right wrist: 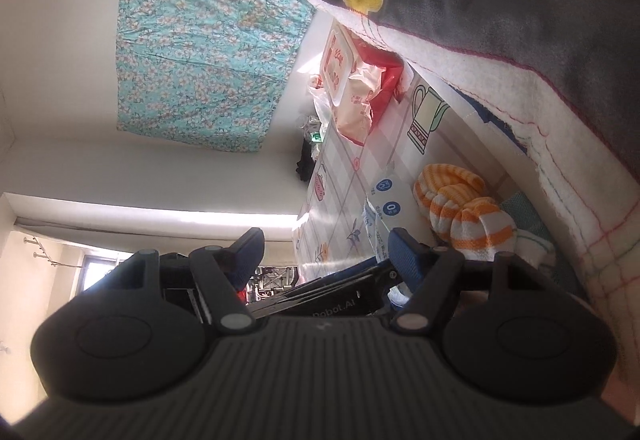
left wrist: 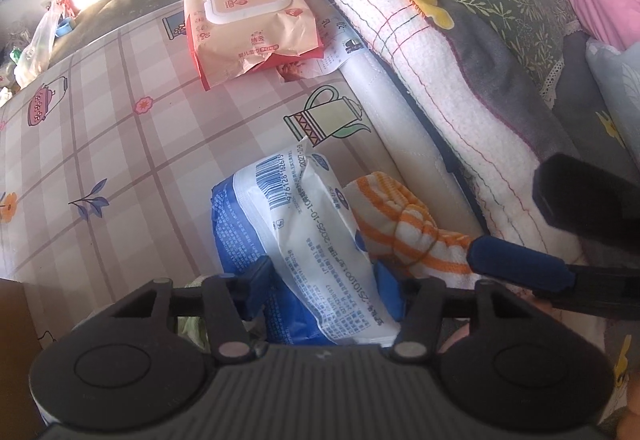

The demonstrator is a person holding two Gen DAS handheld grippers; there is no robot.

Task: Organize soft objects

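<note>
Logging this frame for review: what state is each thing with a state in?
Left claw: closed on the blue-white pack.
Right claw: open, holding nothing.
Blue-white pack: sealed, gripped.
Pink wipes pack: lid shut, lying flat.
Striped cloth: bunched up.

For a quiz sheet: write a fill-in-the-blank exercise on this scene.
1. The blue-and-white plastic wipes pack lies between the left gripper's ____.
2. The rolled cloth beside it has white and ____ stripes.
3. The pink wipes pack has a closed white ____ on top.

Missing: jaws; orange; lid
</note>
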